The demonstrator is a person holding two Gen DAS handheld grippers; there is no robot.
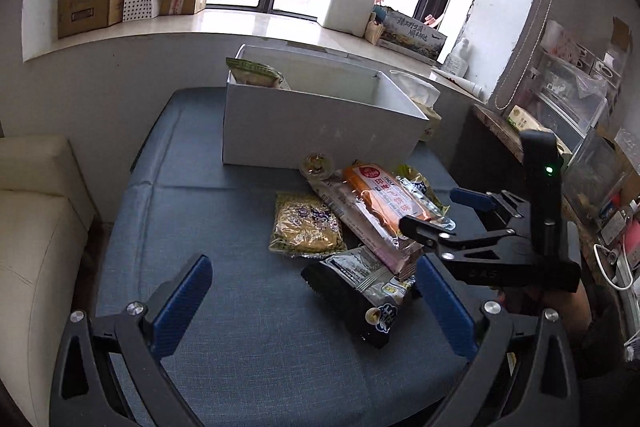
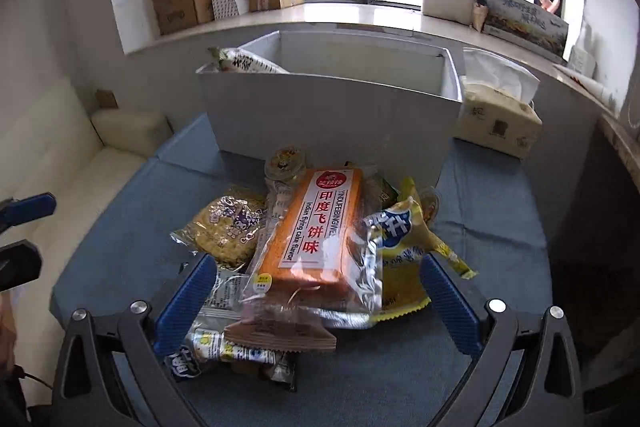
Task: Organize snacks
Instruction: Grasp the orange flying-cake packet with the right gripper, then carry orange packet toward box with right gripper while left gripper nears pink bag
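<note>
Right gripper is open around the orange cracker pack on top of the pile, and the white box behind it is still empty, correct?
Not quite. The white box is not empty: one snack packet already sticks up at its left end, as the right wrist view shows. The rest holds: the right gripper is open, its fingers either side of the orange cracker pack on top of the pile.

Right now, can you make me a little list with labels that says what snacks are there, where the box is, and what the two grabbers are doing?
surface: blue cushion
box: white box, open top, behind the snack pile
already in box: one snack bag poking out at the left corner
top of pile: orange cake pack
around it: brown cookie pack, yellow bag, small jelly cup
left gripper: open, holding nothing
right gripper: open, fingers either side of the orange cake pack
</note>
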